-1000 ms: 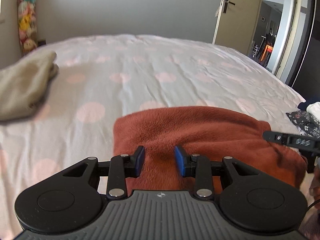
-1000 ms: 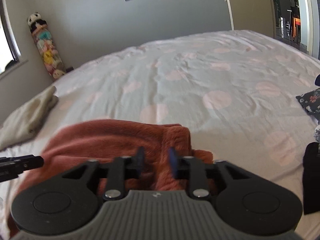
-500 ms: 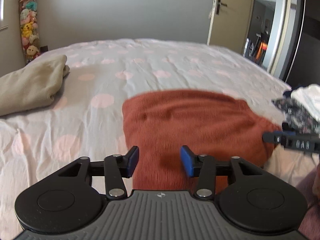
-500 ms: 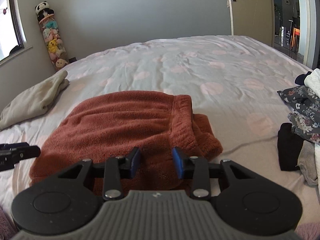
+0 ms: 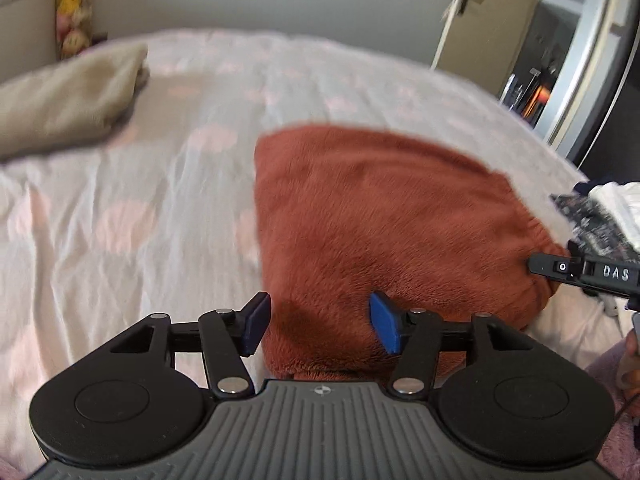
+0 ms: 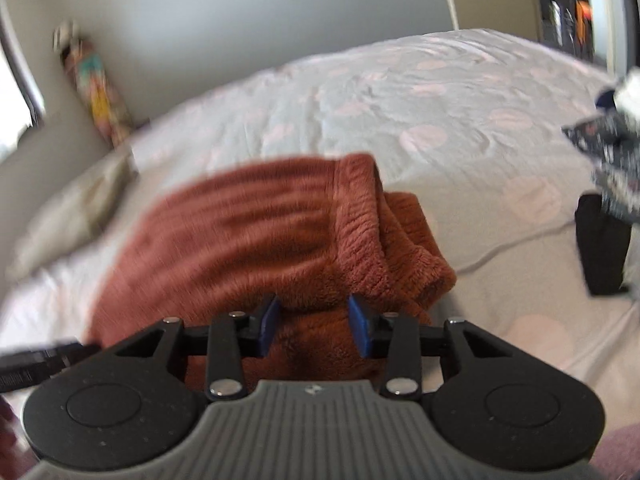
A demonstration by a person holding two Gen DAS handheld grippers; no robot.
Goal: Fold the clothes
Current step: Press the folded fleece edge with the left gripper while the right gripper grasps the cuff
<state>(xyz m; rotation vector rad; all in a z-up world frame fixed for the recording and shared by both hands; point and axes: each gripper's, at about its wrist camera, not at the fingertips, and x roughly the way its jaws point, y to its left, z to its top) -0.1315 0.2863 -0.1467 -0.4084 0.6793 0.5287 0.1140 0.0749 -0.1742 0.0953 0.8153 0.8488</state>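
Left wrist view first: from where I stand the bed runs wide and bare on the left, its pale cover with pink dots wrinkled but free, with a folded beige garment lying well apart near the far left edge by the wall. Toward the middle, the rust-red fleece garment lies flat on the cover, folded, its left edge straight and its near edge reaching under the tool. The left gripper hangs over that near left corner with its blue pads parting, spread apart and pressing on nothing, the fleece below and between them. Further right the other tool's black finger reaches over the garment's right end, and beyond it a heap of patterned and white clothes sits at the bed's right edge, close to the open door. In the right wrist view, the same fleece shows a ribbed waistband turned up on its right side, with a thicker fold bulging beside it. The right gripper sits at the near edge, its jaws easing wider; the pads flank a hump of fleece, yet do not visibly pinch it. Right of that the cover lies open up to a black folded piece.
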